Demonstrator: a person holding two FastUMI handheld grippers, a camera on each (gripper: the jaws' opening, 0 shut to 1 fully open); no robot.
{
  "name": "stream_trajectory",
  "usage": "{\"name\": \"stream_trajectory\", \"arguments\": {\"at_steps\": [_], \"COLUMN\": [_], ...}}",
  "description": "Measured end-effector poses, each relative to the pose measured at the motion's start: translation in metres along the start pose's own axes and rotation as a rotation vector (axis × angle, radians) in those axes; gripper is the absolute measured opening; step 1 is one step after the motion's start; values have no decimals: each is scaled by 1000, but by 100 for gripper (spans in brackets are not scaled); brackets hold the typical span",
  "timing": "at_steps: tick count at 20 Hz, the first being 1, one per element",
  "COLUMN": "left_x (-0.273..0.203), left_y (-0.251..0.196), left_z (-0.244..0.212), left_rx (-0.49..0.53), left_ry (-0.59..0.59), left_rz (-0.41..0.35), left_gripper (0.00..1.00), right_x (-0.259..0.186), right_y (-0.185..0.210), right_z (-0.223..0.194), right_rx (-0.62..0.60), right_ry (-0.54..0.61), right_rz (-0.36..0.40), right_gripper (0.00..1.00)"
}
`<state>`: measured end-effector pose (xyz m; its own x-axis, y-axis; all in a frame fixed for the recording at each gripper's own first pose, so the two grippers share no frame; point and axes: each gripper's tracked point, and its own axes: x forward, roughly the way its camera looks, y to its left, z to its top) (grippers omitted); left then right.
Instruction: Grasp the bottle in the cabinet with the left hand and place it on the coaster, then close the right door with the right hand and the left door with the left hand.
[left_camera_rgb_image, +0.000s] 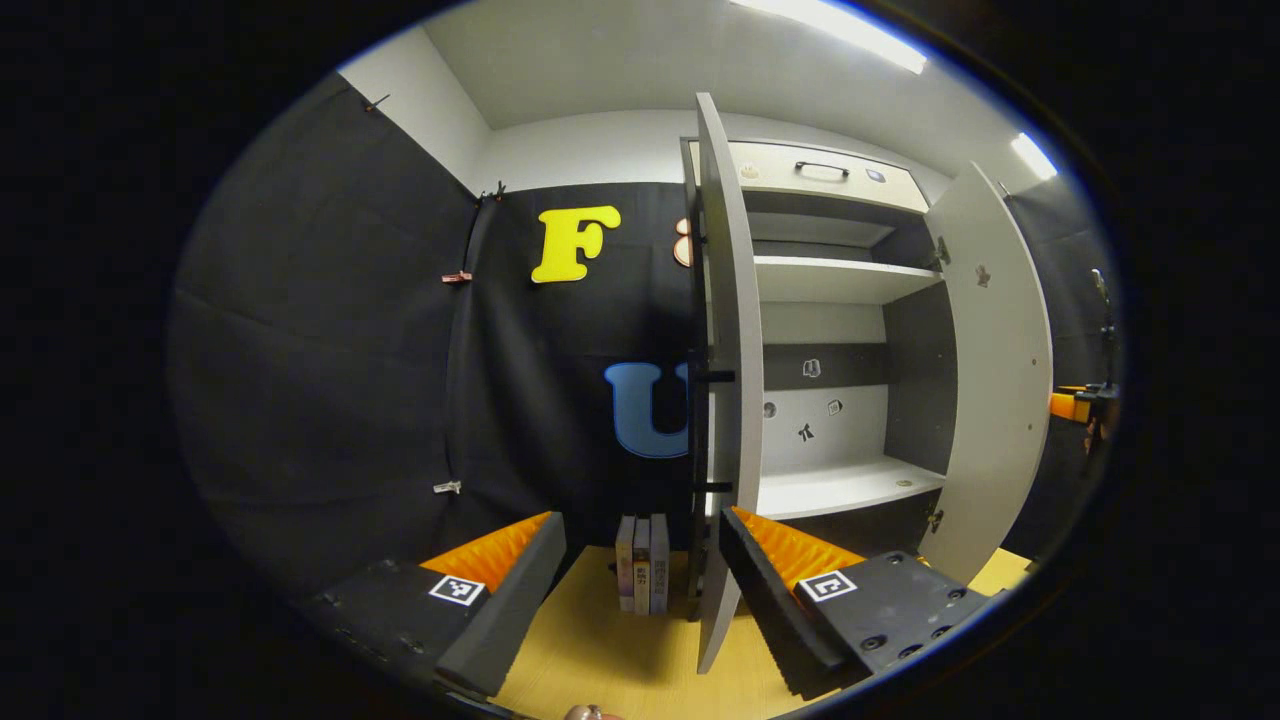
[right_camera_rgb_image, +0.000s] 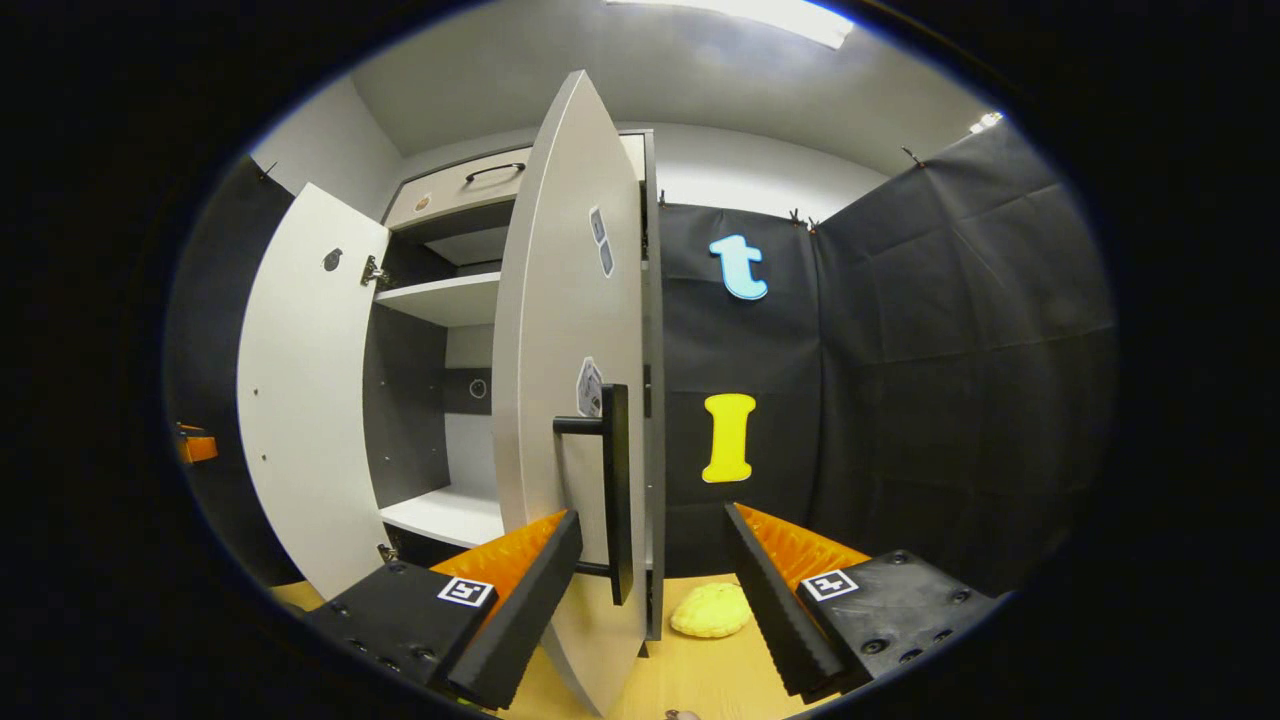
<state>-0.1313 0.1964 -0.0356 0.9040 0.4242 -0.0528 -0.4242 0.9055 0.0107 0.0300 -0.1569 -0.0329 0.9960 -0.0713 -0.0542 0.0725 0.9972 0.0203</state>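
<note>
Since both doors still stood ajar, the right gripper held its 2 fingers wide beside the right door, and the left gripper spread wide before the left door, the bottle unseen.

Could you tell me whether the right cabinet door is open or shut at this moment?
Open. The right door stands swung out from the cabinet, exposing its shelves, and the right gripper sits open around the door's handle.

cabinet doors: smooth matt laminate, probably | table: pale wood-look | handle: matt black
</note>
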Motion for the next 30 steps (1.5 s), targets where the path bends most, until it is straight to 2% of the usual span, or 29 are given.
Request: {"name": "stream_trajectory", "arguments": {"at_steps": [3, 7, 10, 15, 25, 27, 30], "left_x": [4, 10, 18, 33, 73, 74, 77], "left_y": [3, 10, 13, 4, -16, -16, -22], "left_z": [0, -8, -10, -12, -10, -10, -10], "left_rx": [-7, -34, -47, -66, -49, -51, -65], "left_ry": [-2, 22, 24, 22, -22, -27, -24], "left_rz": [-4, -4, -11, -44, -109, -122, -154], "left_gripper": [98, 98, 98, 98, 98, 93, 94], "right_x": [11, 30, 28, 19, 3, 1, 0], "right_y": [31, 78, 99, 104, 84, 78, 70], "right_z": [-4, -14, -11, -8, -13, -14, -19], "right_rx": [11, 49, 49, 22, 11, 7, 7], "right_ry": [4, 48, 31, 28, 41, 46, 62], "right_rz": [57, 173, 219, 222, 165, 149, 127], "right_gripper": [96, 96, 96, 98, 98, 98, 98]}}
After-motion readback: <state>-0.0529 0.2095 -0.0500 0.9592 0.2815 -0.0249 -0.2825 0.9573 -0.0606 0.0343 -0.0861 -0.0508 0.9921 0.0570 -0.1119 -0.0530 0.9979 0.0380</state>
